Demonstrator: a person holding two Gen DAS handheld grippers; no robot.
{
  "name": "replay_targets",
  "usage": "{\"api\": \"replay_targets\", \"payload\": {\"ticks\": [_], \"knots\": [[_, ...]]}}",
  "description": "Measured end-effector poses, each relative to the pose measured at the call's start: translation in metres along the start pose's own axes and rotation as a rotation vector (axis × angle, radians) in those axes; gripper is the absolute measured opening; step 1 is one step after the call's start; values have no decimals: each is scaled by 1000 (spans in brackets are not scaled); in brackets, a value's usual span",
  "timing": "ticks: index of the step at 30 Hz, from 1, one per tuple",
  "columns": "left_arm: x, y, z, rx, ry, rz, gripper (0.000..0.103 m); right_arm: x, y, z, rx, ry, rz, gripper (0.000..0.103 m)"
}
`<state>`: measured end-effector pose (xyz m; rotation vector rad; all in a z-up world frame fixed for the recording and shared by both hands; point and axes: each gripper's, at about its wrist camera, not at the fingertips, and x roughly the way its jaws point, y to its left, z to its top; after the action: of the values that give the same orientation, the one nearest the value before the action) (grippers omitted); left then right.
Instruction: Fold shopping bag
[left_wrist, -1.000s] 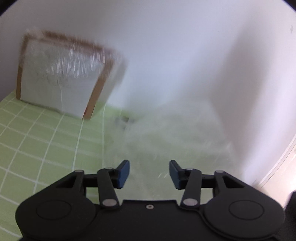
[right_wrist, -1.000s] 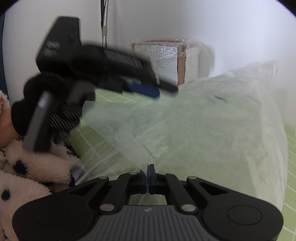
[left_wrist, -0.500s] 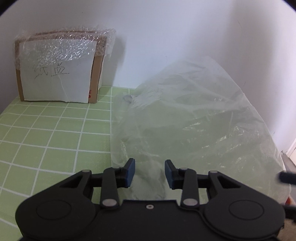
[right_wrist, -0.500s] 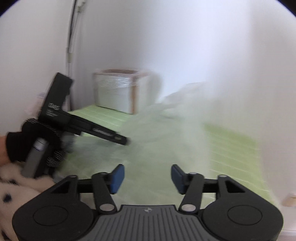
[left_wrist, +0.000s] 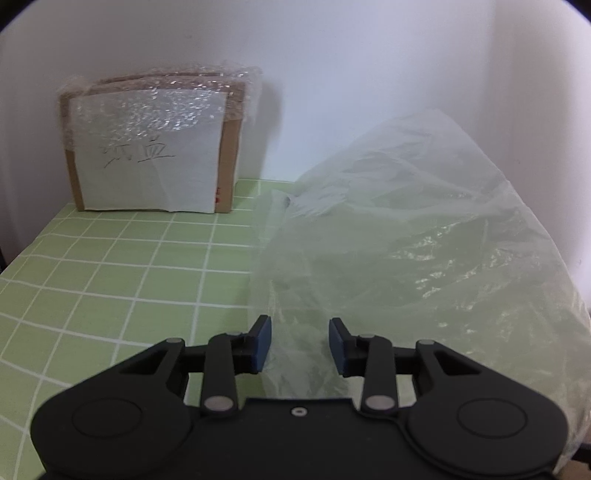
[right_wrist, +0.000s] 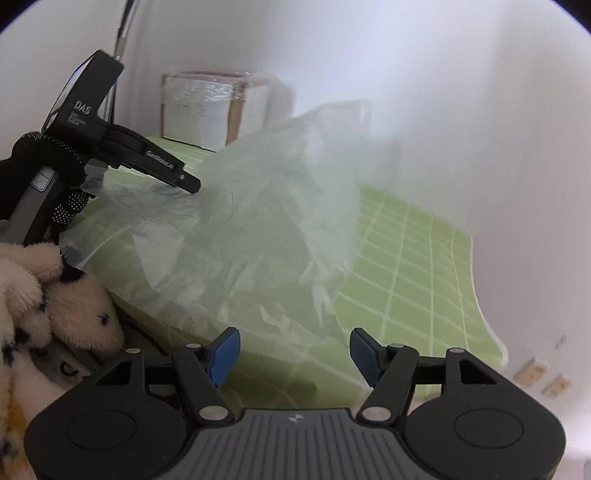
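A clear, crumpled plastic shopping bag lies puffed up on the green checked table top, filling its right half in the left wrist view. My left gripper is open, its blue pads either side of the bag's near edge without pinching it. In the right wrist view the same bag billows over the table. My right gripper is open just short of the bag's near corner, nothing between its pads. The left gripper shows there at the left, over the bag, held by a gloved hand.
A cardboard box wrapped in bubble film, with a handwritten paper sheet, stands at the back against the white wall. A fluffy spotted sleeve lies at the table's left edge. The table's right edge drops off beside the wall.
My right gripper let go of the bag's edge, opened wide and pulled back. My left gripper swung to face the box squarely and narrowed a little around the bag's edge.
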<state>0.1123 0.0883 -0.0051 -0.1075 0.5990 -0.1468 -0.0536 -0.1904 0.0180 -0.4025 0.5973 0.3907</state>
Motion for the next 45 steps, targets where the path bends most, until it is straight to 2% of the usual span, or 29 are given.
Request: {"api": "replay_targets", "payload": {"ticks": [5,11,13,16,20,22,23,24,28,29,33,38,41,45], "knots": [[-2,4,-1,8,-11,51,36,3,-2,0,-23,-9,-23,67],[-1,6,-1,9,-16,61,36,-10,-23,2,57,-156,-128,67],[0,6,-2,15,-17,65,36,-14,-27,8,63,-226,-96,67],[-1,6,-3,16,-16,65,36,-12,-25,13,52,-258,-62,67],[0,3,-4,39,-20,75,36,4,-19,11,-45,-214,-165,61],[0,-1,-6,61,-24,86,37,8,-22,11,-38,-190,-185,52],[1,-3,-7,73,-27,93,37,11,-25,11,-27,-177,-196,40],[1,-5,-9,88,-31,105,37,12,-26,11,-21,-169,-202,22],[1,-10,-11,108,-43,125,37,20,-32,12,1,-108,-231,15],[1,-10,-12,110,-44,127,37,21,-31,12,6,-95,-248,10],[1,-17,-15,138,-54,156,37,24,-37,12,83,-24,-298,7],[0,-20,-16,158,-58,162,37,29,-50,4,191,84,-311,7],[0,-16,-14,127,-46,148,37,33,-49,4,197,113,-315,7],[-3,-4,0,41,-7,83,38,28,-52,1,203,110,-302,7]]}}
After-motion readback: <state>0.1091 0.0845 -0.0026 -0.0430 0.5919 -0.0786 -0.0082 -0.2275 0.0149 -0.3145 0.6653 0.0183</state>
